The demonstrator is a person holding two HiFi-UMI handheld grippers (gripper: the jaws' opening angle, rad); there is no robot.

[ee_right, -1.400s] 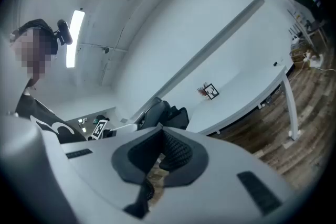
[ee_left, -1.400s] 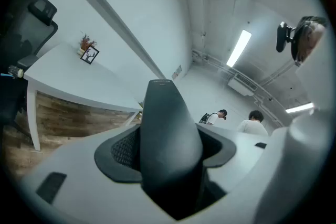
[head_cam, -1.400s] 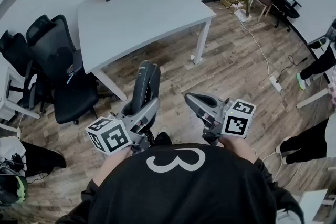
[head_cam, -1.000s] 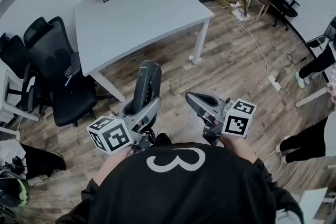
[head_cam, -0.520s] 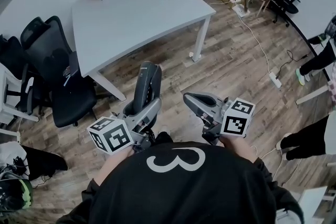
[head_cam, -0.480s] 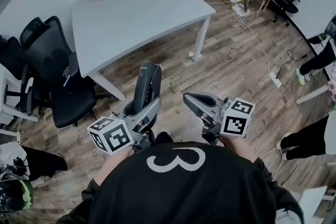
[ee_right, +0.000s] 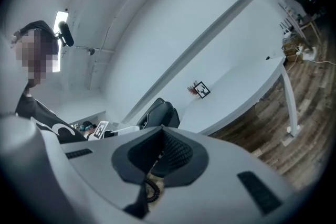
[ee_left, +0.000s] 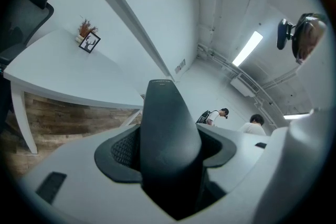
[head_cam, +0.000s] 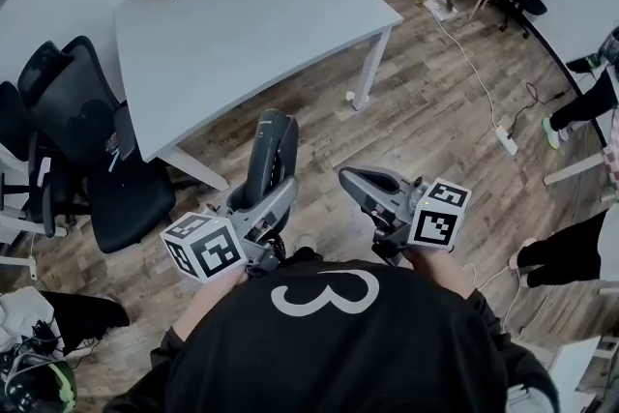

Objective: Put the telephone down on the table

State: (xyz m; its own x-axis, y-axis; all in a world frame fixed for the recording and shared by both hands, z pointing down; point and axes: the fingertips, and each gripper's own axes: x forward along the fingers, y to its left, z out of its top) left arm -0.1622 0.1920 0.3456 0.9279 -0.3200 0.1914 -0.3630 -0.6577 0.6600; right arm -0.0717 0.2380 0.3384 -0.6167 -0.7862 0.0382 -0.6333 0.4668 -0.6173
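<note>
While the person is heading for the counter, the head view is showing the left hand-held gripper carrying the telephone handset upright over the wood floor, well short of the counter, probably so it's clearing the edge.

Left gripper view: the jaws are clamping the handset's middle.

Right gripper view: the right hand-held gripper is sitting pinched together, with a coiled cord peeking out low.

Versus a second ago, the counter is sitting further left in frame, and the grip's looking unchanged.
</note>
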